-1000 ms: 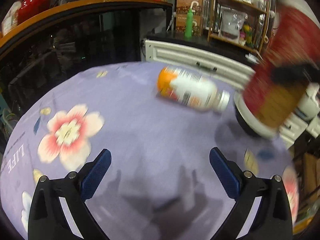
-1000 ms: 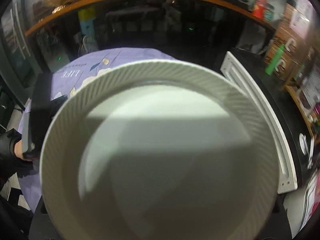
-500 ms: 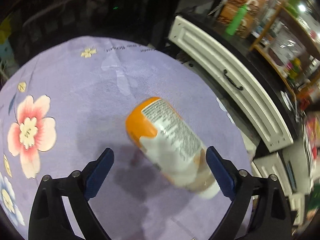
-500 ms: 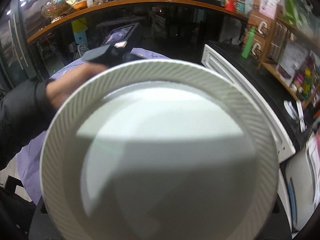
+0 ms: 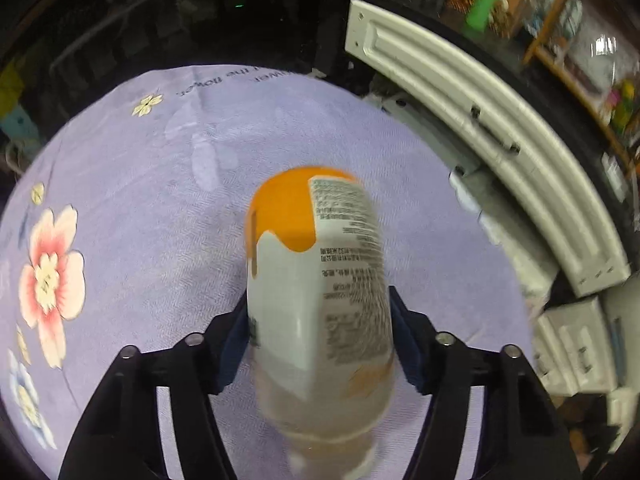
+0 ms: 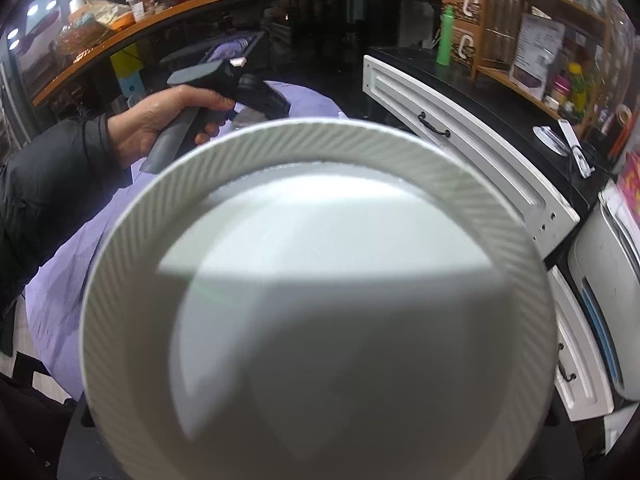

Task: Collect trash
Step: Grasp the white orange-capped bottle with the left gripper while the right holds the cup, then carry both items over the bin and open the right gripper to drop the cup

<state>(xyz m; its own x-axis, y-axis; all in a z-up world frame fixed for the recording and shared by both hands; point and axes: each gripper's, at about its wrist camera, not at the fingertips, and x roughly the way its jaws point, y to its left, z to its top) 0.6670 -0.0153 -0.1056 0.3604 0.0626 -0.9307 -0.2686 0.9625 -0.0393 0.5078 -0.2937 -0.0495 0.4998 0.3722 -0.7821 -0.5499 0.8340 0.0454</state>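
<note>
My left tongs (image 5: 318, 332) are pinching the orange-and-white plastic bottle (image 5: 316, 280), its long axis pointing away from me; my right tongs are hidden under the white ribbed plate (image 6: 316, 300), so I cannot tell their state.

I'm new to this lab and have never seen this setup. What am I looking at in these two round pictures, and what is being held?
No robot here: a person carries a handheld two-finger tool in each hand, each with a fisheye camera looking along its fingers. The left camera shows the left tool closed around an orange-and-white bottle above a purple flowered tablecloth. The right camera is mostly filled by a white ribbed plate, apparently held by the right tool, whose fingers are hidden. Beyond it, the person's left hand grips the other tool's handle.
</note>
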